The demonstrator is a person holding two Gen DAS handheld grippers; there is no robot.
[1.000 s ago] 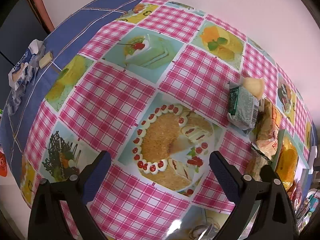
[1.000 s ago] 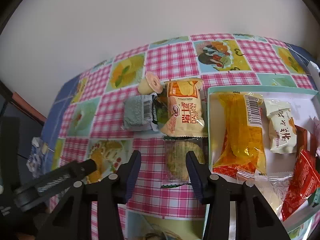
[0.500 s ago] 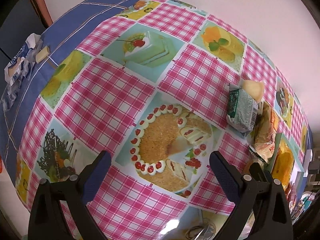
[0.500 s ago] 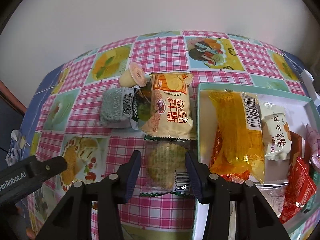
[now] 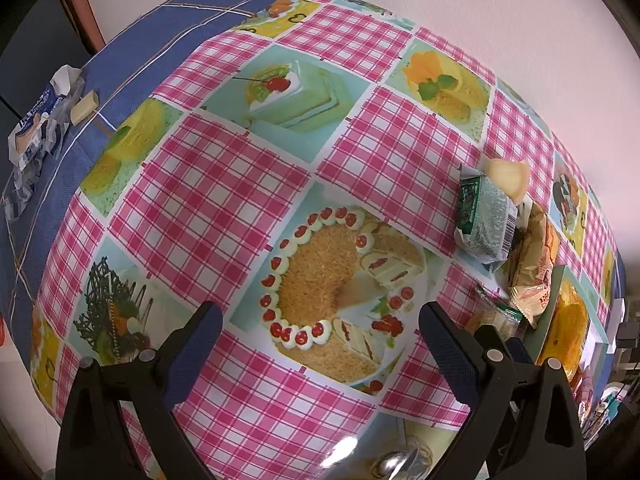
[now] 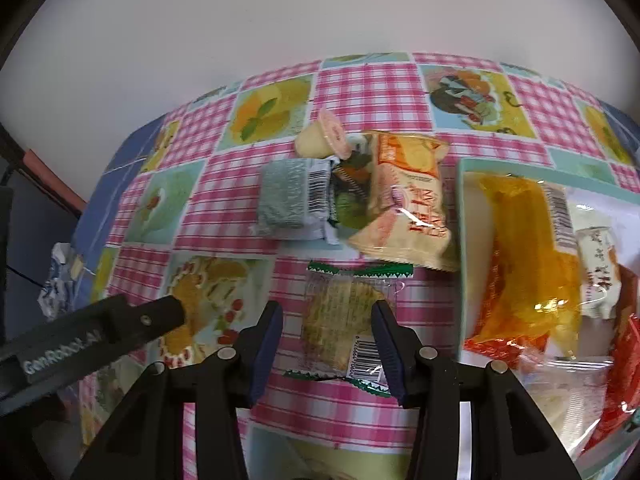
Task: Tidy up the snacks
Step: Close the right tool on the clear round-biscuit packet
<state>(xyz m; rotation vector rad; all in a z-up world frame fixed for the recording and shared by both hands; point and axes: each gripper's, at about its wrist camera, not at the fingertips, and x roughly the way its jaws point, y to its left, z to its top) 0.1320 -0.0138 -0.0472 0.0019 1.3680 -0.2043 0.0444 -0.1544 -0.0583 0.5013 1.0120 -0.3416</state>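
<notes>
The clear cookie pack (image 6: 344, 320) lay flat on the checked tablecloth (image 6: 224, 208), right between the blue pads of the right gripper (image 6: 326, 340). Its jaws were open on both sides of the pack, not yet squeezing it. Half a second before, the gripper was farther back; now it had come lower and closer. Beside the pack sat the tray (image 6: 464, 216) full of snacks. The left gripper (image 5: 320, 344) hung wide open over the cake picture (image 5: 340, 296), holding nothing.

Right gripper (image 6: 326, 344) open, fingers straddling clear green-edged cracker packet (image 6: 346, 320) on pink checked tablecloth (image 6: 372, 84); teal-rimmed snack tray (image 6: 464, 216) just beside.
</notes>
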